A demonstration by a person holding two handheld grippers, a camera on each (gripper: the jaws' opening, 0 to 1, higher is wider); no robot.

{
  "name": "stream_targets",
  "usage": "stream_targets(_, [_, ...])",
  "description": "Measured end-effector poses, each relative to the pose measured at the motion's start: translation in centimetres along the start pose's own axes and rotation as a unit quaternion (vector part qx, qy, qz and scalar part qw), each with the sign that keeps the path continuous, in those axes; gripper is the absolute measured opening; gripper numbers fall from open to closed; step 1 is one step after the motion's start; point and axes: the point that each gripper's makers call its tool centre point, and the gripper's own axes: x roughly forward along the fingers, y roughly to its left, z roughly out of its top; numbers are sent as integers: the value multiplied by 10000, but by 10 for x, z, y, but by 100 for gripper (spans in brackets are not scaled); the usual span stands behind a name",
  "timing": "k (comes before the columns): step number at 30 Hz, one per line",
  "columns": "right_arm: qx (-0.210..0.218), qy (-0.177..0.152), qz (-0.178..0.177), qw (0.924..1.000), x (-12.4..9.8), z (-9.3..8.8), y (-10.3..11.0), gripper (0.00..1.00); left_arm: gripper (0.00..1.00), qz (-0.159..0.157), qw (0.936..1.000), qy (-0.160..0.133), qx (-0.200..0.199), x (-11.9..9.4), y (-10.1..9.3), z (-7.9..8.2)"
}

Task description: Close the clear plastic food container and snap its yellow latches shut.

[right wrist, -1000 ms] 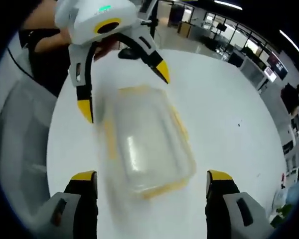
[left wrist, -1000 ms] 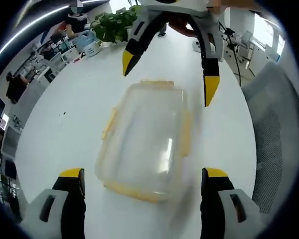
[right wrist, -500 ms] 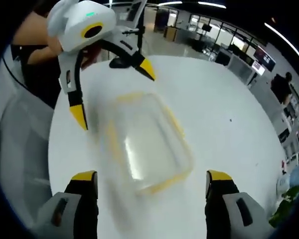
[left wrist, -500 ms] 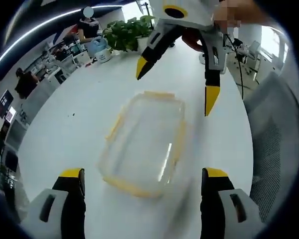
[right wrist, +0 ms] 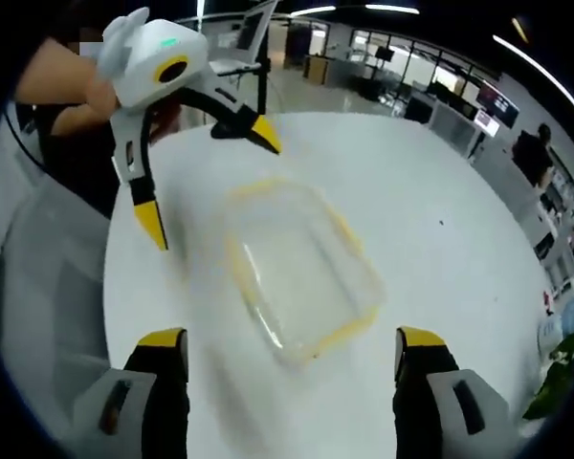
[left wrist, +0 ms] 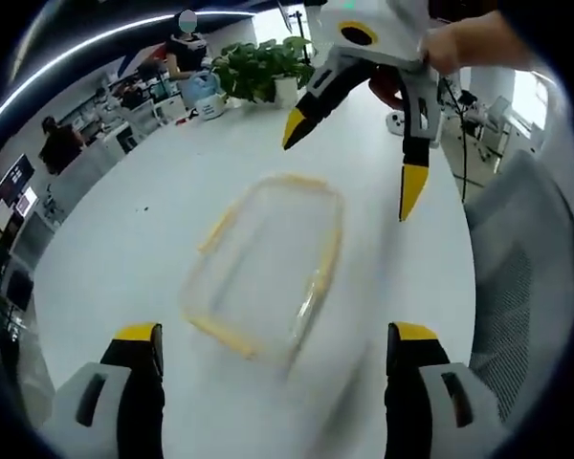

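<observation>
Material: clear plastic with yellow edging, the food container [left wrist: 263, 273] lies flat on the white surface [left wrist: 134, 258], blurred in both views.
Left edge, left gripper view: people and desks of an office sit in the upper left, well apart from the container.
Plant: a green potted plant [left wrist: 258, 67] stands at the far edge of the surface, top centre of the left gripper view.
Container place: middle of the left gripper view, between the left gripper's [left wrist: 273, 346] own yellow-tipped jaws at the bottom and the right gripper [left wrist: 356, 158] at the top.
Left gripper jaws: spread wide apart, one at lower left and one at lower right, holding nothing and clear of the container.
Right gripper, left gripper view: held by a hand [left wrist: 459, 43] at upper right, its jaws wide apart above the container's far end, not touching it.
Chair: a grey mesh chair [left wrist: 521, 287] fills the right side of the left gripper view.
Right gripper view, left side: the left gripper [right wrist: 206, 182] comes in at upper left, jaws apart, near the container's far end.
Container there: container [right wrist: 301, 273] in the frame's middle, on the surface [right wrist: 440, 249].
Right gripper jaws: the right gripper's [right wrist: 292, 346] own jaws stand wide apart at the bottom, empty.
Latches: too blurred to tell whether they are snapped.
</observation>
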Motion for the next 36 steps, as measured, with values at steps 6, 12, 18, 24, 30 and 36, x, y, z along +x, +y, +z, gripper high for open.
stream_targets(6, [147, -89, -14, 9999, -4, -6, 8, 90, 99, 55, 9997, -127, -188, -6, -6, -1])
stream_targets(12, [249, -200, -76, 9995, -10, -7, 12, 89, 99, 95, 9993, -198, -289, -11, -11, -4])
stream_targets(18, [314, -265, -130, 9991, -14, -11, 17, 89, 99, 161, 9983, -328, -443, -18, -14, -5])
stream_targets(24, [435, -351, -176, 9983, -19, -14, 21, 89, 99, 236, 9970, -394, -630, -25, -16, -10])
stream_targets(30, [562, -477, -197, 9971, -24, -15, 27, 89, 99, 268, 9958, -463, -743, -30, -24, -14])
stream_targets(36, [649, -575, -228, 9960, -27, -17, 34, 88, 99, 317, 9941, -542, -887, -37, -29, -20])
